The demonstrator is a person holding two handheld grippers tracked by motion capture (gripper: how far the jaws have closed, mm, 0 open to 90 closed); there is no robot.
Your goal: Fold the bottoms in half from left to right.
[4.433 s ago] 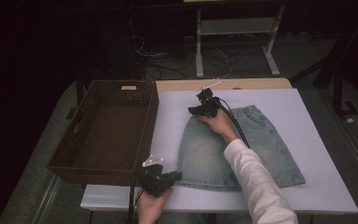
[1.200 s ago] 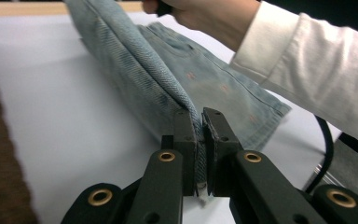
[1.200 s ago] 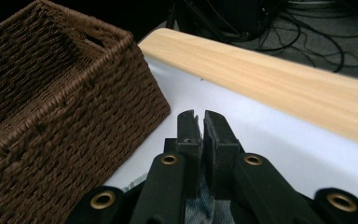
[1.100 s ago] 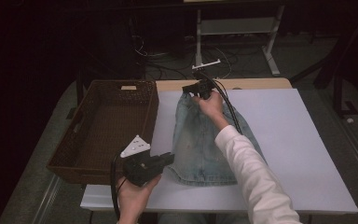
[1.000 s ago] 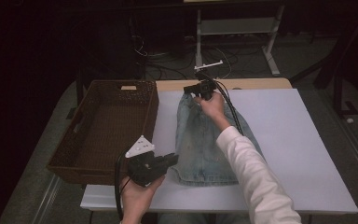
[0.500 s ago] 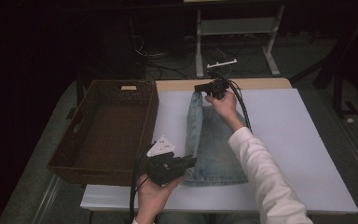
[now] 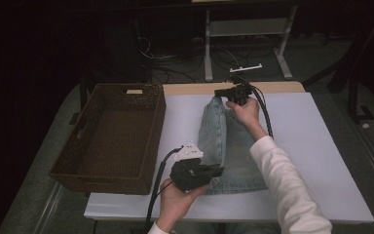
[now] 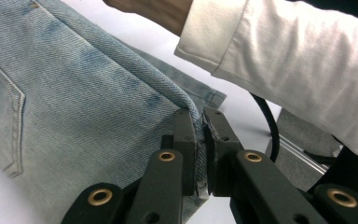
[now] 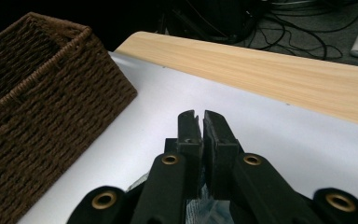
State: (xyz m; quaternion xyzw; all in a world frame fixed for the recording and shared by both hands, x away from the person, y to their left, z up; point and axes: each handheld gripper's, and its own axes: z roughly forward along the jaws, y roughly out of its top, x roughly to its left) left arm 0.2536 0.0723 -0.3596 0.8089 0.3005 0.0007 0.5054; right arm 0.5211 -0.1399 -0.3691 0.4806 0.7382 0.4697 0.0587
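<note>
A light blue denim garment point(image 7: 224, 141) lies folded lengthwise on the white mat point(image 7: 316, 146). My left gripper point(image 7: 218, 171) is at its near edge, shut on a doubled fold of denim point(image 8: 74, 102); in the left gripper view the cloth sits pinched between the jaws of the left gripper point(image 8: 199, 135). My right gripper point(image 7: 218, 92) is at the garment's far end, near the wooden table edge point(image 7: 190, 88). Its jaws are pressed together in the right gripper view, right gripper point(image 9: 200, 116), with a bit of denim point(image 9: 200, 203) caught low between them.
A dark brown woven basket point(image 7: 102, 178) stands left of the mat, its wall close in the right gripper view point(image 9: 37, 102). A white sleeve point(image 7: 287, 185) crosses the garment's right side. Cables and a stand's legs lie on the floor beyond the table.
Both grippers have moved to the right, carrying the denim's left edge over the garment. The garment now looks narrower, folded toward the right.
</note>
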